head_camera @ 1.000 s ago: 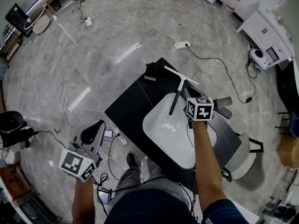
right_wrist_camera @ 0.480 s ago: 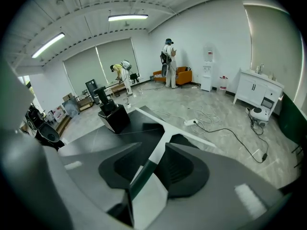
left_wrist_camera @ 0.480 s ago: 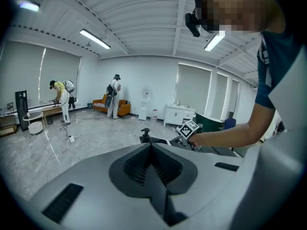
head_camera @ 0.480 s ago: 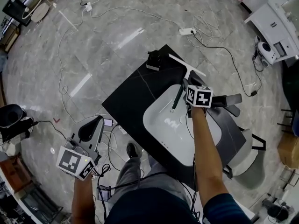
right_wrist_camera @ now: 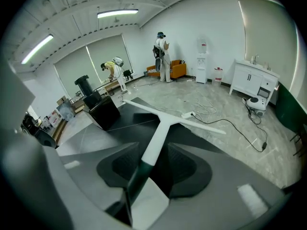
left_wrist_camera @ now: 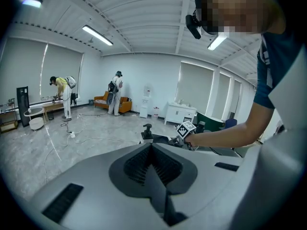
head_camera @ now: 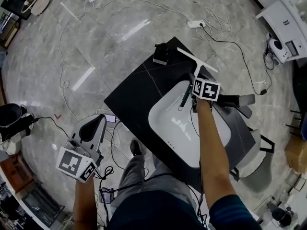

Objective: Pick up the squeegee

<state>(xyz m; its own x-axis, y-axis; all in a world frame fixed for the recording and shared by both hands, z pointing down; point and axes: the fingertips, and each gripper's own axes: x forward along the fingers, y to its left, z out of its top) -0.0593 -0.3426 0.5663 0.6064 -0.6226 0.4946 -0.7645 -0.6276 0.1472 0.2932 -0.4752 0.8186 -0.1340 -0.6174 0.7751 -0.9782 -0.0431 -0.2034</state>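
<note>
The squeegee (head_camera: 197,61) lies with its white blade on the far edge of the black counter (head_camera: 134,99) and its dark handle sloping into the white sink (head_camera: 165,128). My right gripper (head_camera: 195,83) is low over the sink's far rim. In the right gripper view the squeegee (right_wrist_camera: 158,133) runs straight out between the jaws of the right gripper (right_wrist_camera: 160,164), which are opening, with a gap on each side of the handle. My left gripper (head_camera: 96,126) hangs off the counter's left side over the floor; in its own view the left gripper (left_wrist_camera: 152,150) is shut and holds nothing.
A black soap dispenser (head_camera: 162,54) stands at the counter's far corner, left of the blade. A dark faucet (head_camera: 235,102) sits right of the sink. Cables and a power strip (head_camera: 196,24) lie on the floor beyond. A chair (head_camera: 252,157) stands at the right.
My right gripper has come down and forward over the squeegee's handle at the sink's far rim. The left gripper has sunk a little beside the counter.
</note>
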